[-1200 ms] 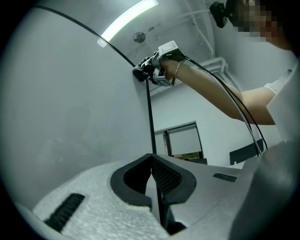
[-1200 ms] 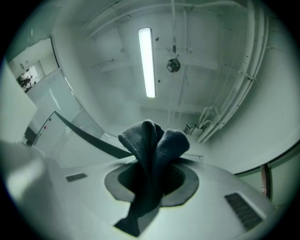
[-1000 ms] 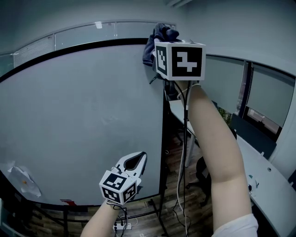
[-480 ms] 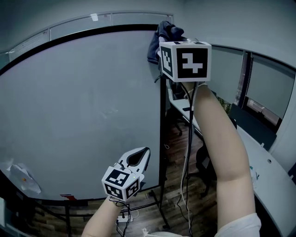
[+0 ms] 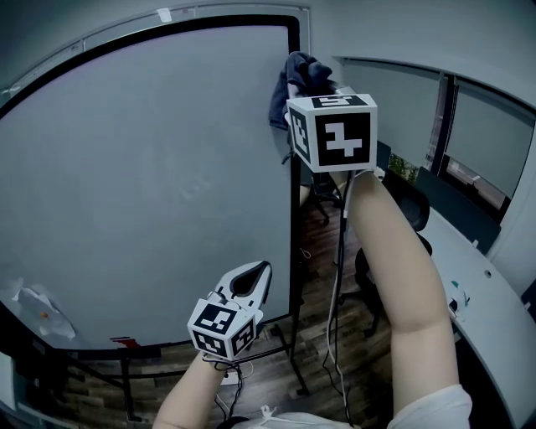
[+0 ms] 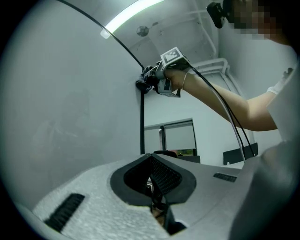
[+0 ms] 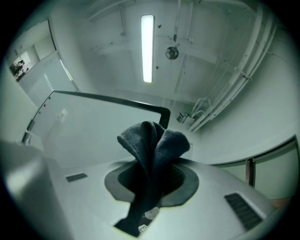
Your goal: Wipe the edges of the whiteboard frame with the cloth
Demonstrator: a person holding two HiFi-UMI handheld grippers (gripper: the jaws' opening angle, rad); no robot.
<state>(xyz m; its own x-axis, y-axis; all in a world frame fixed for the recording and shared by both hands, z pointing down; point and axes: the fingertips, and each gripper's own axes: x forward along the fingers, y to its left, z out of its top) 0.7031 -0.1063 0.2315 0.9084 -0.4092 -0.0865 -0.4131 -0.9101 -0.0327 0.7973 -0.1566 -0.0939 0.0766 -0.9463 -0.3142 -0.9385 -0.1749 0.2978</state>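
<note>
Right claw clenched on the dark cloth, held at the whiteboard frame high on its right edge, just below the top corner. Left claw closed, empty, low. Judged mid-task: the right edge below remains to be wiped.

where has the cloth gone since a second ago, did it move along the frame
Yes. The cloth has slid down the whiteboard frame's right edge: it was at the top corner, now it sits below that corner.
</note>
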